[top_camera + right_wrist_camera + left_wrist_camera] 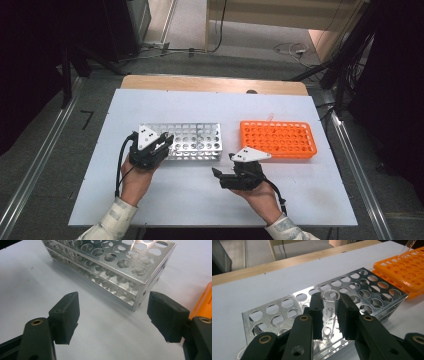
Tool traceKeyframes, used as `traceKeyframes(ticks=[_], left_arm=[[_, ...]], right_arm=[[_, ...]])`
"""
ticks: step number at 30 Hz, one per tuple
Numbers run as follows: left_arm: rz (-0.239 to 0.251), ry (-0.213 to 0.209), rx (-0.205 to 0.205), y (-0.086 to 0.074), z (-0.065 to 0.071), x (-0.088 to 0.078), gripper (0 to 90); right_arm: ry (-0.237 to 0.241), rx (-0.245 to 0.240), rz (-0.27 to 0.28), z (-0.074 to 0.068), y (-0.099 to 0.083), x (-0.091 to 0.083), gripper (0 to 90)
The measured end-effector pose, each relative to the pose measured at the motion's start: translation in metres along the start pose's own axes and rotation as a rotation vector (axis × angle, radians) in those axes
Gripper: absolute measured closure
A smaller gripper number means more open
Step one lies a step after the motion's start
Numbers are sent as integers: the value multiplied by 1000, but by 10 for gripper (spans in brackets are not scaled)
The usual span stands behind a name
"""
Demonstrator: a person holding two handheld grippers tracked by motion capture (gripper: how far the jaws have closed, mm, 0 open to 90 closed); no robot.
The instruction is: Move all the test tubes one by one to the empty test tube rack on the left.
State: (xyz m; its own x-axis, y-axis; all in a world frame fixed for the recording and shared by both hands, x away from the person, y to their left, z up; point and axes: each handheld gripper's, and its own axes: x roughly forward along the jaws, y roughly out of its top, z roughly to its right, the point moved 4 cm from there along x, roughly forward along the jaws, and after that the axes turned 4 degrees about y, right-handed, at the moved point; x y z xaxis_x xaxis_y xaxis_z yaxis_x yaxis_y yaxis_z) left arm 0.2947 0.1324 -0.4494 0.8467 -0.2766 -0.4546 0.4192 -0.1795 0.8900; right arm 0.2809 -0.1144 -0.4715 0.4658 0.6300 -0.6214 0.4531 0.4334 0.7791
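Left tongs (329, 312) clamped on clear test tube (329, 315) above metal rack (372, 293), right tongs (113, 316) apart over bench (27, 285), orange rack (278, 138) beyond.

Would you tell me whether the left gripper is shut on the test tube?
Shut: the left gripper pads press both sides of the test tube.

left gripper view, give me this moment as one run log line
left gripper: shut on glass test tube | tube: upright over metal rack | right gripper: open, empty, near rack corner | orange rack: beside
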Motion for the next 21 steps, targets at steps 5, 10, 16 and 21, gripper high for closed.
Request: traceKeyframes(ticks=[5,10,16,21], left_arm=[[-6,-6,10,0,2,0,710],[-3,-15,-1,1,2,-2,692],[27,-58,-36,7,3,-9,639],[50,-86,-71,10,8,-14,458]], right_arm=[[0,1,-1,0,0,0,247],[-2,3,-2,0,0,-1,247],[-16,7,7,6,0,-3,247],[-52,31,15,18,-2,-6,247]])
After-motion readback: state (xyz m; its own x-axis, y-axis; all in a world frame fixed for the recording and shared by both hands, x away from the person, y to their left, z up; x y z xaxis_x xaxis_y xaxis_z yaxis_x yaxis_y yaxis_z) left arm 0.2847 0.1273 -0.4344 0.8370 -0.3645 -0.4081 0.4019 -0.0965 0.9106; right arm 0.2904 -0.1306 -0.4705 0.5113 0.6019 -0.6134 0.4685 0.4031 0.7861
